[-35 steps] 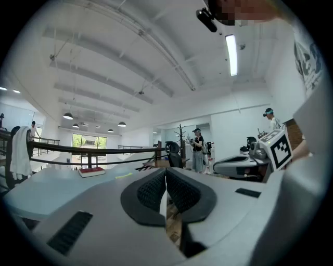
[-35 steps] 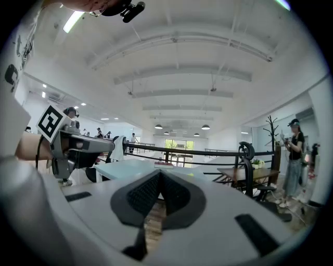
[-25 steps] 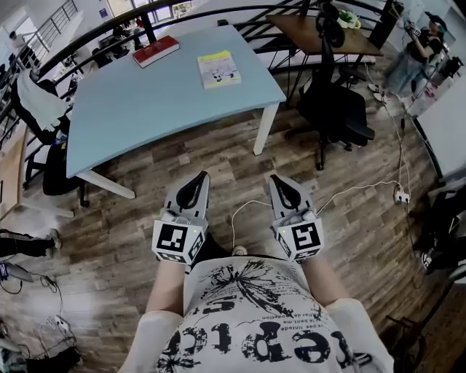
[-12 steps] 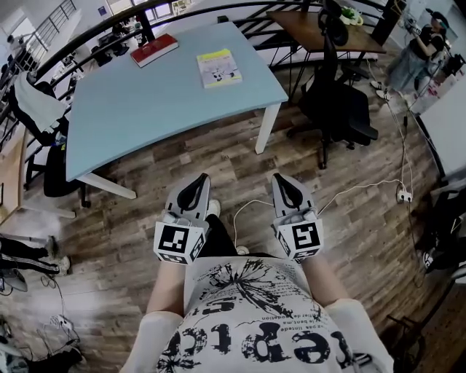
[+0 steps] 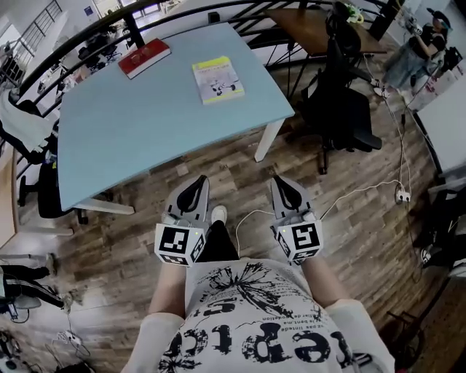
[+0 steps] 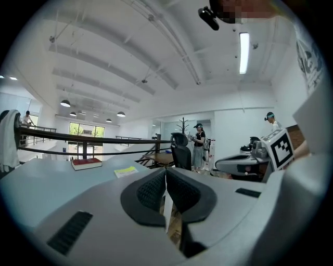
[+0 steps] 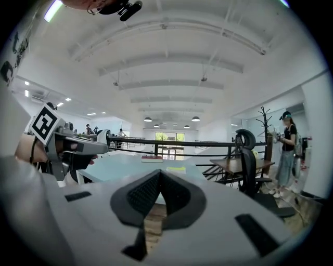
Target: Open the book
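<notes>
On the light blue table (image 5: 131, 124), two closed books lie near the far edge: a yellow-covered book (image 5: 218, 79) and a red book (image 5: 144, 58). Both grippers are held side by side over the wooden floor, short of the table's near edge. My left gripper (image 5: 198, 181) is shut with nothing in it, and so is my right gripper (image 5: 280, 181). The left gripper view shows its jaws (image 6: 165, 171) meeting, with the red book (image 6: 87, 163) and yellow book (image 6: 126, 170) far ahead. The right gripper view shows the yellow book (image 7: 176, 169) beyond its closed tips (image 7: 159, 174).
A black office chair (image 5: 338, 109) stands right of the table beside a brown wooden desk (image 5: 306, 29). A white cable (image 5: 349, 191) runs across the floor at the right. A dark railing (image 5: 182, 11) lies behind the table. A person (image 5: 415, 44) stands at the far right.
The person has stepped toward the table, so its near edge is now closer to both grippers. The grippers stay shut and side by side. A white shoe shows between them.
</notes>
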